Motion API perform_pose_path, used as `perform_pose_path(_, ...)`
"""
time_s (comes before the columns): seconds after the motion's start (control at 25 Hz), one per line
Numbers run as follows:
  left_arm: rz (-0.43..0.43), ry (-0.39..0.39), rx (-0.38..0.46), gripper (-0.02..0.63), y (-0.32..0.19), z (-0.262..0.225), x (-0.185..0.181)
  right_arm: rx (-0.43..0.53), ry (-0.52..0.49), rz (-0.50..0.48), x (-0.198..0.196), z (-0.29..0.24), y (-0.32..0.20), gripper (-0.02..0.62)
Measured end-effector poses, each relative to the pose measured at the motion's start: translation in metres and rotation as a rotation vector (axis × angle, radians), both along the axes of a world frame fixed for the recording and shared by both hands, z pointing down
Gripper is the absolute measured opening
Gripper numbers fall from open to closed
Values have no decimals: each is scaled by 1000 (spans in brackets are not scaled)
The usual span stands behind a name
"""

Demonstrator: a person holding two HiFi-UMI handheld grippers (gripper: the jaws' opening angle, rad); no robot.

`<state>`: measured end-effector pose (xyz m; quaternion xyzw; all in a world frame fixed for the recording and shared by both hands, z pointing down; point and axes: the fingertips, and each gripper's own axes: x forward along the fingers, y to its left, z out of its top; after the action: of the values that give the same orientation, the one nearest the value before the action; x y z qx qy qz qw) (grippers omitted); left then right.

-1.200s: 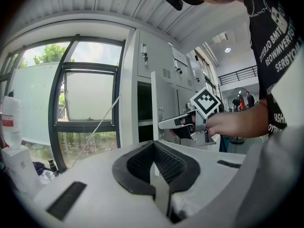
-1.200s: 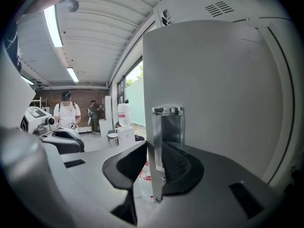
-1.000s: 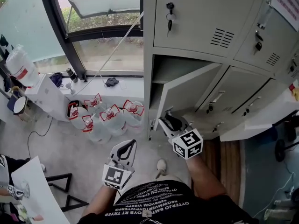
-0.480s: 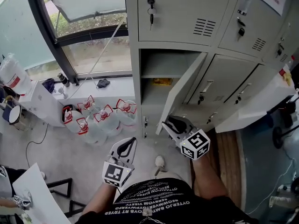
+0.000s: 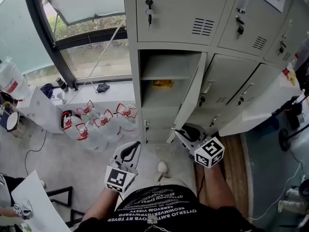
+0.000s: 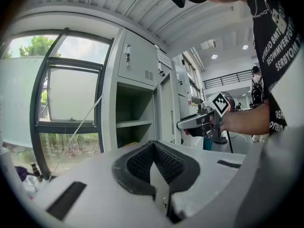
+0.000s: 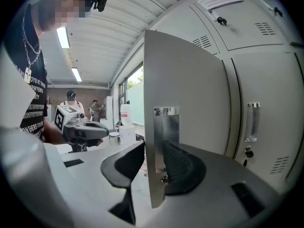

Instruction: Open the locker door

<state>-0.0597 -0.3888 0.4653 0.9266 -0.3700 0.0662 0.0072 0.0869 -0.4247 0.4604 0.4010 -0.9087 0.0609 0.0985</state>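
Grey locker bank beside window, water jugs on the floor below. Lower-row locker door, plain grey sheet metal w/ shiny latch plate on its free edge, stands swung well out, exposing a shelf. Right gripper clamps that edge low down, jaws just been easing wider. Left gripper hangs well apart from it, jaws closed, empty.

White-lettered black T-shirt, chain necklace, pale grey left gripper and right gripper, black ribbed fingers, marker cubes
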Motion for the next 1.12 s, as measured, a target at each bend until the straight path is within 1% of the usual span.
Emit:
perform_pose_path(0.2,7,-7,11,-8,5,-4,1,-1,-8,14,16,0,10,112)
perform_pose_path(0.4,6,-10,14,-8,12,-5,1,19,-26,24,36,0,19,118)
perform_pose_path(0.68,-4,-12,16,-8,22,-5,0,24,-45,80,53,-1,23,124)
perform_pose_path(0.76,-4,-10,21,-8,26,-8,0,23,-52,99,57,-1,26,150)
perform_pose_path(0.88,-4,-8,40,-8,31,-14,-3,22,-50,134,61,-2,33,237)
perform_pose_path(0.96,-8,-2,41,-8,36,-17,-4,22,-38,174,66,-1,35,293)
perform_pose_path(1.0,-9,0,41,-8,39,-17,-5,20,-30,200,69,-1,35,309)
perform_pose_path(1.12,-7,5,38,-8,49,-16,-8,11,5,250,75,0,35,313)
